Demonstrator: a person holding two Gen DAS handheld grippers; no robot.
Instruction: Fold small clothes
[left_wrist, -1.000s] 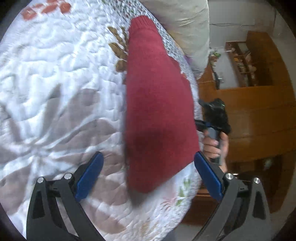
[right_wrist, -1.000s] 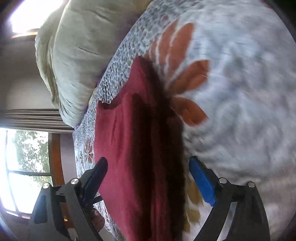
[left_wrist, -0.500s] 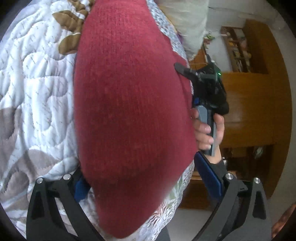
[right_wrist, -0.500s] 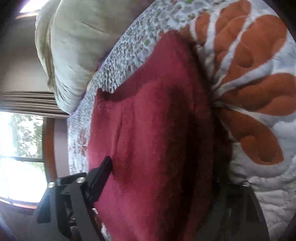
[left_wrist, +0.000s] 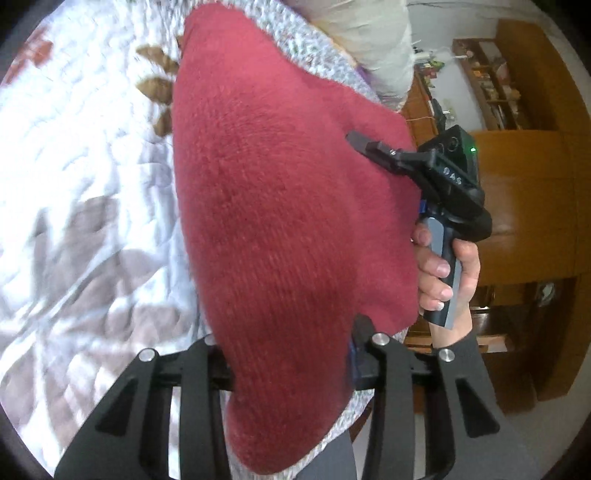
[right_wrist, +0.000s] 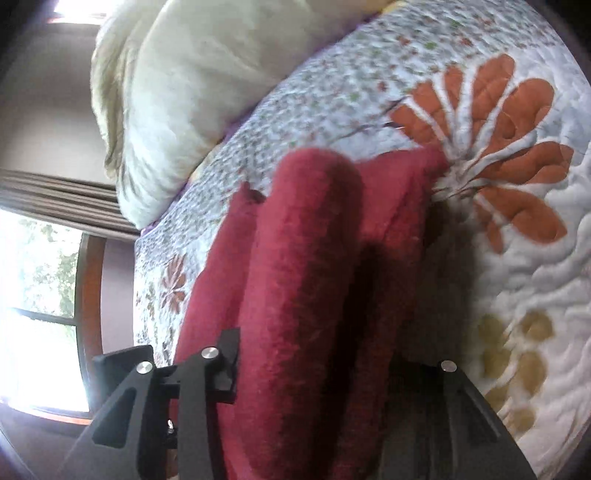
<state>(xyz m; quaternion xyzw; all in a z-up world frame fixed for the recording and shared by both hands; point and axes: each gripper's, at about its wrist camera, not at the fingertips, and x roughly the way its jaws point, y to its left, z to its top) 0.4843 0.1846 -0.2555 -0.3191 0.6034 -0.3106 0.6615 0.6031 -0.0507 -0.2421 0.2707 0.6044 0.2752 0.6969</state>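
Where the fingers of the left gripper (left_wrist: 288, 354) meet, they are drawn in narrow against a fold of the red knitted sweater (left_wrist: 280, 229), which bulges up between them and hides their tips and most of the blue pads. In the right wrist view the right gripper (right_wrist: 314, 362) has its fingers pressed close on another raised roll of the same garment (right_wrist: 306, 280); the fabric covers the tips there too, so the exact contact cannot be made out. The sweater lies on the bed, near its edge, with its far end lying flat on the quilt and the near part lifted. Seen from the left wrist, the right gripper's black body (left_wrist: 439, 177) sits just beside the sweater's edge, its handle held by a hand (left_wrist: 443, 280) with a dark sleeve at the wrist. The quilt (right_wrist: 517, 258) under the garment is white and stitched, printed with orange (right_wrist: 491, 122), tan and grey leaf shapes, and has a speckled border. A pale pillow (right_wrist: 207, 85) lies well beyond the sweater at the bed's edge. Around the bed stand wooden furniture and shelves (left_wrist: 517, 166), and a bright window (right_wrist: 37, 314) with a gathered curtain.
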